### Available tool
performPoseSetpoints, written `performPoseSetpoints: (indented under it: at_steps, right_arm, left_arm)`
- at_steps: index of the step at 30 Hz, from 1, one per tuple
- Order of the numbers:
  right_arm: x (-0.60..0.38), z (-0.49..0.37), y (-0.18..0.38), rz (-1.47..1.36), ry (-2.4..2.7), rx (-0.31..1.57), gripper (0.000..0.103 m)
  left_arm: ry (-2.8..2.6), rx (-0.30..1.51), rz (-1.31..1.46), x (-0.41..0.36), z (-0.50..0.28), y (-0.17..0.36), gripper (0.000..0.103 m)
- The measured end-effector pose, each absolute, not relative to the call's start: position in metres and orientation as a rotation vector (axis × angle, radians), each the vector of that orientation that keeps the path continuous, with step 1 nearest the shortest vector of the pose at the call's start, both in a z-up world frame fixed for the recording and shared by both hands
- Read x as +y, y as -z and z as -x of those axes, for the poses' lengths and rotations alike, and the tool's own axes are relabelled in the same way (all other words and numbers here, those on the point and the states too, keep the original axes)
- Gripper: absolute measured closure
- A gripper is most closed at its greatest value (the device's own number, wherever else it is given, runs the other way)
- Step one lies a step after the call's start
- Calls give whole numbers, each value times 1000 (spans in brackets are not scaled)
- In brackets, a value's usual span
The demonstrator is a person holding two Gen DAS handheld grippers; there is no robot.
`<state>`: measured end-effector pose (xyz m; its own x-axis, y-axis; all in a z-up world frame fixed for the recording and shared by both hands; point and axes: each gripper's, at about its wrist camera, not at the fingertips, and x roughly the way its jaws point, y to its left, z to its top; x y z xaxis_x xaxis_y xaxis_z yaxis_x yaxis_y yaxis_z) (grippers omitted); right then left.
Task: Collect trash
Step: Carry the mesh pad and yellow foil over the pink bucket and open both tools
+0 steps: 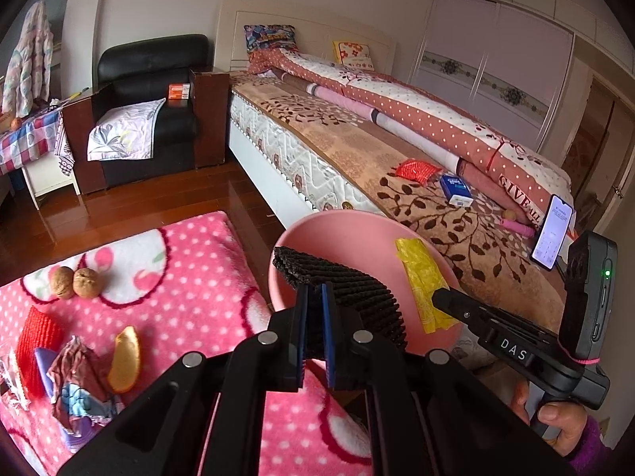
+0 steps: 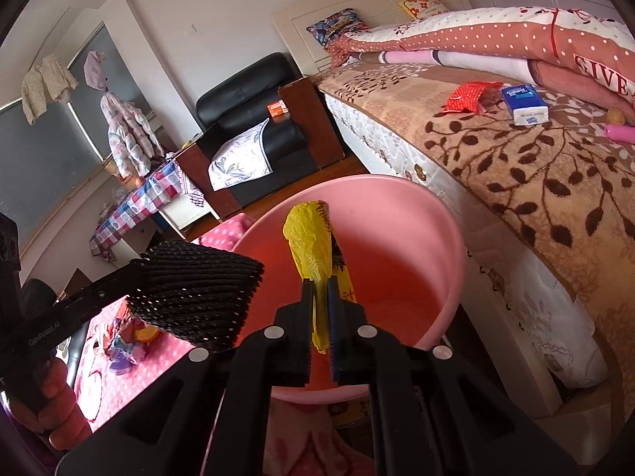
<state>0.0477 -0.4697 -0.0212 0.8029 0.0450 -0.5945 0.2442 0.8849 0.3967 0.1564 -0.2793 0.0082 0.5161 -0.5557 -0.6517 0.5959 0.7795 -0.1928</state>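
A pink bin stands between the pink blanket and the bed. My left gripper is shut on a black foam net sleeve and holds it over the bin's rim. My right gripper is shut on a yellow wrapper and holds it over the bin's opening. On the pink blanket lie crumpled wrappers, an orange peel, a red piece and two walnuts.
The bed to the right carries a red packet, a blue tissue pack and a phone. A black armchair stands behind on the wood floor.
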Motion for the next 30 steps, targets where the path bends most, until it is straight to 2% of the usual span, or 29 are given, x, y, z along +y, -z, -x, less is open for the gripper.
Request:
performPoseSetpoints:
  at_steps: [10,15,21,24,25,28,30]
  right_arm:
    - [-478,-47,29,-491,124,645,96]
    - [-476,-46,30,-487,123,647,96]
    - [-474,-46,30,-490,128,656,96]
    - [-473,-45,30,-498,133,660,95]
    - [-472,-44,30,-505,130,661,92]
    - [-471,-42,28,-510,132,650,73]
    - [-469,-40,26,-506,135,644,69]
  left_arm:
    - [716,799,-88,-299,-157,3,96]
    - [711,805,-63,-296,-159,3,77]
    - [703,794,-48,-287,-156,-2,64]
    - [698,787,-35,-282,-154,-6,62]
    - [697,785,-30,-280,-153,-7,61]
    - [694,780,-18,-272,-150,-10,61]
    - [689,772,-12,-266,-147,-13,60]
